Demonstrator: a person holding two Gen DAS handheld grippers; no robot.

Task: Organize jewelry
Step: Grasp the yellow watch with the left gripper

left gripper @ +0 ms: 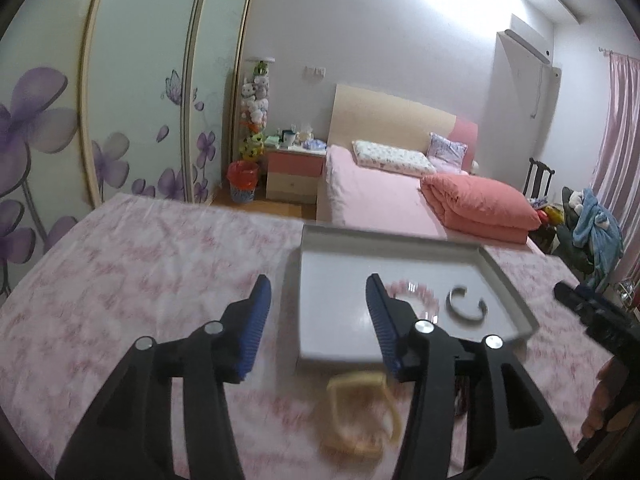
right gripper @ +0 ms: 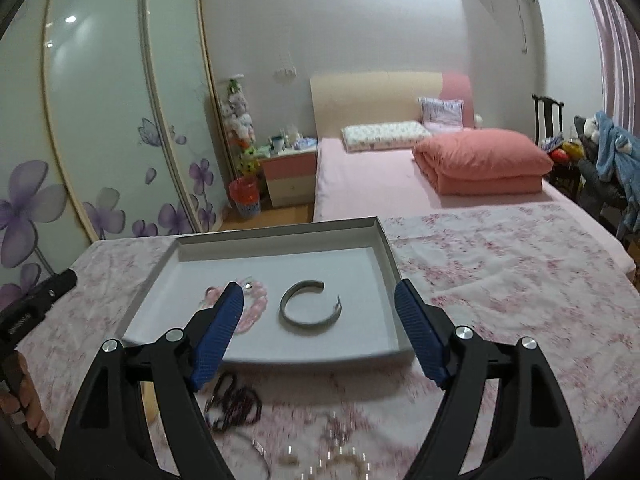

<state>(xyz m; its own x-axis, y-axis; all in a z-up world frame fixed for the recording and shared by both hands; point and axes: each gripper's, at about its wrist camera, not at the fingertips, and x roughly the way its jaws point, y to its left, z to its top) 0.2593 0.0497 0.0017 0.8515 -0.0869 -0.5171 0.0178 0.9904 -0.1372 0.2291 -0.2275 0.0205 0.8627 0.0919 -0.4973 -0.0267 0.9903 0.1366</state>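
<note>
Now both my grippers, left (left gripper: 316, 316) and right (right gripper: 320, 316), are wide open and hold nothing. Next I'd guess the yellow bangle (left gripper: 362, 416) is light, hard and slippery, so I'd pinch its rim.

My left gripper (left gripper: 318, 292) and right gripper (right gripper: 319, 300) had blue ribbed pads on black arms. The tablecloth (right gripper: 500, 264) was white with a pink floral print. On it sat a pale grey tray (right gripper: 384, 240) holding a pink beaded bracelet (right gripper: 256, 308) and a silver-grey cuff bangle (right gripper: 310, 307). Near the cloth's front edge lay a yellow bangle (left gripper: 362, 416) and dark red beads (right gripper: 236, 404)
</note>
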